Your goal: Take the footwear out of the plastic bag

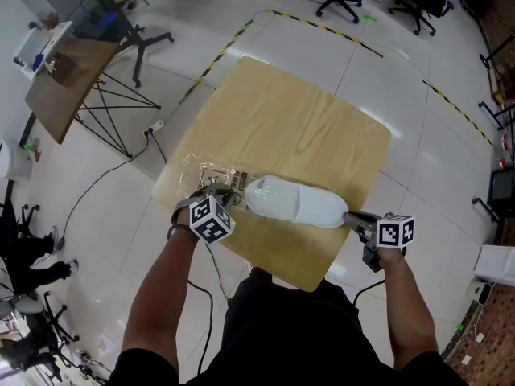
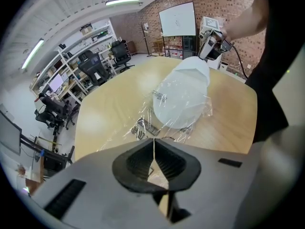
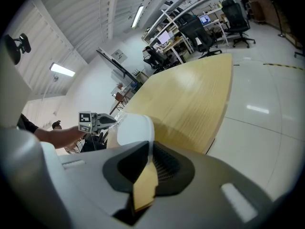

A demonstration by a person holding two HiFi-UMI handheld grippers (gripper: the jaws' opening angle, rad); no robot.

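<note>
- A white slipper (image 1: pixel 294 201) lies flat on the wooden table (image 1: pixel 298 119), in the half of the table nearest the person and lengthwise along that near edge.
- A clear plastic bag (image 1: pixel 211 174) lies crumpled on the table's near left part. Only the slipper's toe end is inside it. The heel end sticks out of the bag's mouth toward the table's right side.
- Printed markings show through the film on the bag's flat, unfilled part, at the table's left edge.
- The left gripper (image 1: pixel 224 195) is clenched on the bag's film, just beyond the slipper's toe, over the table's near left part.
- The right gripper (image 1: pixel 352 218) is clamped on the rim of the slipper's heel, at the table's near right edge.
</note>
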